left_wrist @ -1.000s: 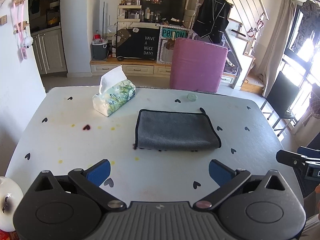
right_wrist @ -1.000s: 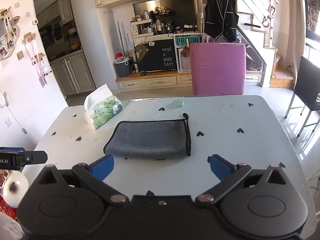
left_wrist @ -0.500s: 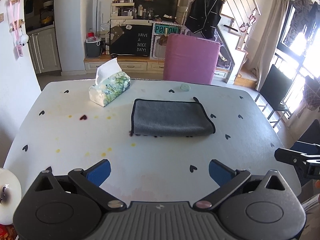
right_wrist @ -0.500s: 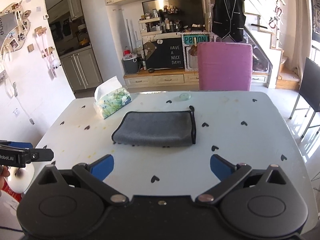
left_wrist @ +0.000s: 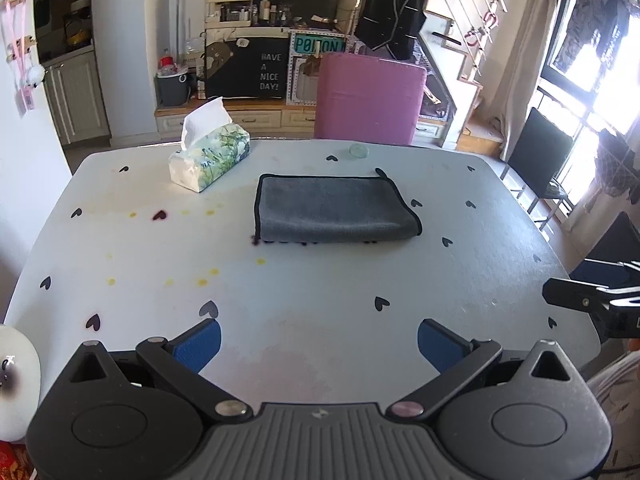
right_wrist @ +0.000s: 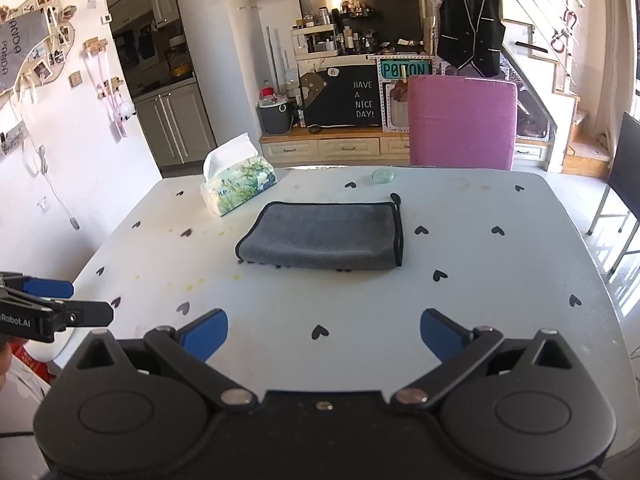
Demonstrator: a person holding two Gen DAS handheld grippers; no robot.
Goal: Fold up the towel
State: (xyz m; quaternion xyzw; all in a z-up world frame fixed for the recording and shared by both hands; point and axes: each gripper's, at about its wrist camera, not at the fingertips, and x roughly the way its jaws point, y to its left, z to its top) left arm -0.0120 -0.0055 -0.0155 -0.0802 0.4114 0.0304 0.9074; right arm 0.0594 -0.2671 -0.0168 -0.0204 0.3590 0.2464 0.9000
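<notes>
Folded grey towel [left_wrist: 334, 210] lying mid-table [left_wrist: 320, 300], well clear of both claws.
Left claw [left_wrist: 318, 342] and right claw [right_wrist: 324, 334] spread wide, empty, near table edge; tissue pack [left_wrist: 210, 156] beyond.

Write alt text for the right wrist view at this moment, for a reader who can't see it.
A folded gray towel lies flat mid-table, untouched, beyond the open right claw. A tissue box stands behind it to the left, a pink chair beyond the far edge, and the left claw pokes in at left.
</notes>
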